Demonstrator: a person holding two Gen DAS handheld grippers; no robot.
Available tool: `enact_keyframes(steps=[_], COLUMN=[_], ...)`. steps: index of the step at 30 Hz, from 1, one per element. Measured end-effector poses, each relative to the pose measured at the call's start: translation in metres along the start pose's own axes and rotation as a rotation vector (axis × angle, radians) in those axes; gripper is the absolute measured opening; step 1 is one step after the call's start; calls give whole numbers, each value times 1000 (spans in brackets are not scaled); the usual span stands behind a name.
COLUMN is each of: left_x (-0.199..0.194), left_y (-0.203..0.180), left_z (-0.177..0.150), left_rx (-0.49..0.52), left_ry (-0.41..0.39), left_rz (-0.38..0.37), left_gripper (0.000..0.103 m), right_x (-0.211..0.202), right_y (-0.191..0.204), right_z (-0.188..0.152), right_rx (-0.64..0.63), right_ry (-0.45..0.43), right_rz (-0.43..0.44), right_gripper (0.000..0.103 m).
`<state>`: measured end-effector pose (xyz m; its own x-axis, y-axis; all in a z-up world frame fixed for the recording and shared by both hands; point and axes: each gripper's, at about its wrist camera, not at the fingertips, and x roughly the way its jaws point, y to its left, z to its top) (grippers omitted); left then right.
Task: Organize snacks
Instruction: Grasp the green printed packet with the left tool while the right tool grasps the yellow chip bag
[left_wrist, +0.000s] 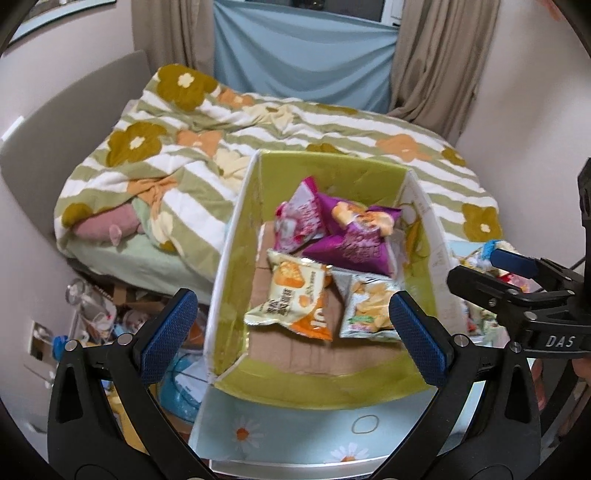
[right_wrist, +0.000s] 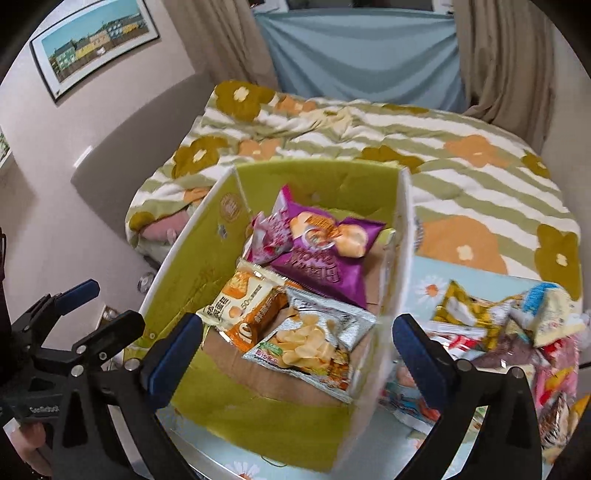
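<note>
Both tools hang spread and empty: my right tool (right_wrist: 295, 350) and left tool (left_wrist: 291, 332) hover over the green-lined cardboard box (right_wrist: 192, 280) on the desk. Inside lie four crinkly foil snack packets, the silver chip bag (right_wrist: 317, 347) nearest. More packets (right_wrist: 498, 325) sit heaped to the right. They look light, puffy and slippery; I judge a pinch on a sealed edge safest, not the crushable middle.

Lighting: soft, even, indoor; shadows faint inside the box (left_wrist: 236, 236). Motion blur softened its near walls. Fisheye bending and dark vignette surrounded it.
</note>
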<state>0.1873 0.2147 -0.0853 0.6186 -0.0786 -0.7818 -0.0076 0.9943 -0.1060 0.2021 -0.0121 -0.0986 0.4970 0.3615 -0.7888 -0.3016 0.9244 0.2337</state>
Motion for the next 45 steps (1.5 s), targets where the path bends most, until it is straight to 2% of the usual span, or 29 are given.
enact_keyframes(steps=[8,14,22,26,30,37,41,45], left_x=[-10,-14,-5,3,18,54,79,104], left_y=[-35,-90,-180,-228,-266,-302,-316,-333], left_z=[-1,-8,-30,-45,-61,-83,-91,-100], left_rx=[43,114,118,142,141,134,121,154], left_ry=[-12,-17,19,39,65,84,87,84], left_rz=[-97,-126,-189,-177,-163,-78,-54,-4], left_gripper=[103,103,103,103,103,103,103,103], right_x=[-54,-96,-146,-164,-174,-172,-157,-140], right_y=[-23,-59,-135,-175,-218,-278,-308,-330], right_z=[-19,-42,-80,-102,-124,-155,-168,-182], right_rx=[78,128,193,204,242,282,287,298], right_ry=[-87,-150,-172,-170,-144,-107,-71,-46], right_rz=[-75,-145,-223,-277,-272,-246,-226,-199], right_gripper=[102,102,102,102,102,102,103,103])
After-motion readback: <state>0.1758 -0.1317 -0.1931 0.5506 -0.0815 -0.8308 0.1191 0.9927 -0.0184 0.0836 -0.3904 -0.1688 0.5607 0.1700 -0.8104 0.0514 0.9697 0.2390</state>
